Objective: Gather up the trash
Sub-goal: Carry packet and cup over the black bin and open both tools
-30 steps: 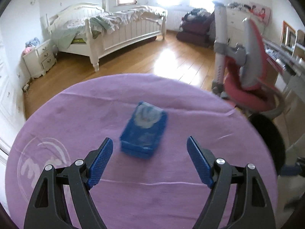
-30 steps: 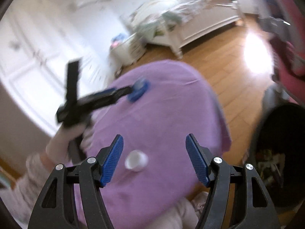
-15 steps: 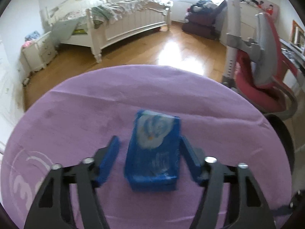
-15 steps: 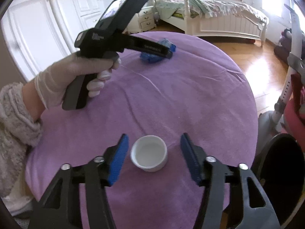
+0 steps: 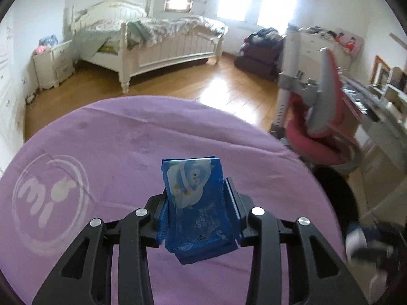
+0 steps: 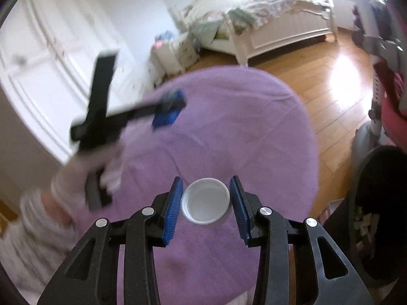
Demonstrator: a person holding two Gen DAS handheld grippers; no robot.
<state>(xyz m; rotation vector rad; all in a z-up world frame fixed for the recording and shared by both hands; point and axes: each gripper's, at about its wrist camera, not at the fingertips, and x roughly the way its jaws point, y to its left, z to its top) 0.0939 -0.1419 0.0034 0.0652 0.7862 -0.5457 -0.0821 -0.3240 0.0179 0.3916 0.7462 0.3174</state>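
Observation:
My left gripper (image 5: 197, 203) is shut on a blue tissue packet (image 5: 197, 203) with a white cartoon print and holds it tilted up above the purple round table (image 5: 114, 139). In the right wrist view the left gripper (image 6: 168, 106) shows blurred at the table's far left with the blue packet (image 6: 166, 115) in it. My right gripper (image 6: 206, 199) is closed around a white cap (image 6: 205, 200) that lies open side up on the purple table (image 6: 241, 127). Both blue pads touch or nearly touch the cap's rim.
A black trash bin (image 6: 376, 216) with litter inside stands on the floor right of the table; it also shows in the left wrist view (image 5: 338, 198). A red and grey chair (image 5: 320, 117) stands beyond it. A white bed (image 5: 152, 43) and wooden floor lie behind.
My left gripper closed on the blue packet and lifted it off the table. My right gripper narrowed from wide open to touching the white cap's sides.

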